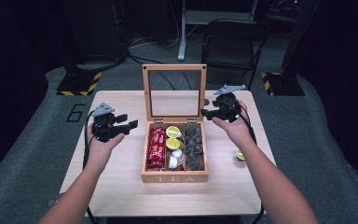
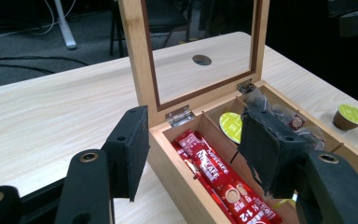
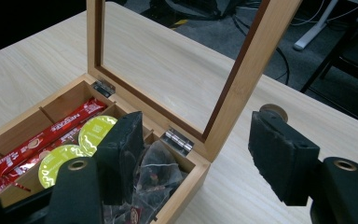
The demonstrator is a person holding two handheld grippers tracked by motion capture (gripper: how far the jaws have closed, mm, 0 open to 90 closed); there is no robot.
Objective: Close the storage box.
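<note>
Left gripper (image 1: 129, 125) and right gripper (image 1: 205, 113): black bodies, grey three-cornered top plates, black cables, brass-ringed holes; forearms unsleeved.

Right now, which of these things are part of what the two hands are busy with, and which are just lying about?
In use:
- tea box with its lid standing open
- left gripper, open, empty
- right gripper, open, empty, beside the lid

Lying about:
- loose green-topped capsule on the table
- black chair behind

"TEA" stands on the wooden box's front wall (image 1: 175, 178); "NESCAFE" on the red sachets (image 2: 210, 169) (one also shows "1+2"); "6" on the floor (image 1: 76, 112).
</note>
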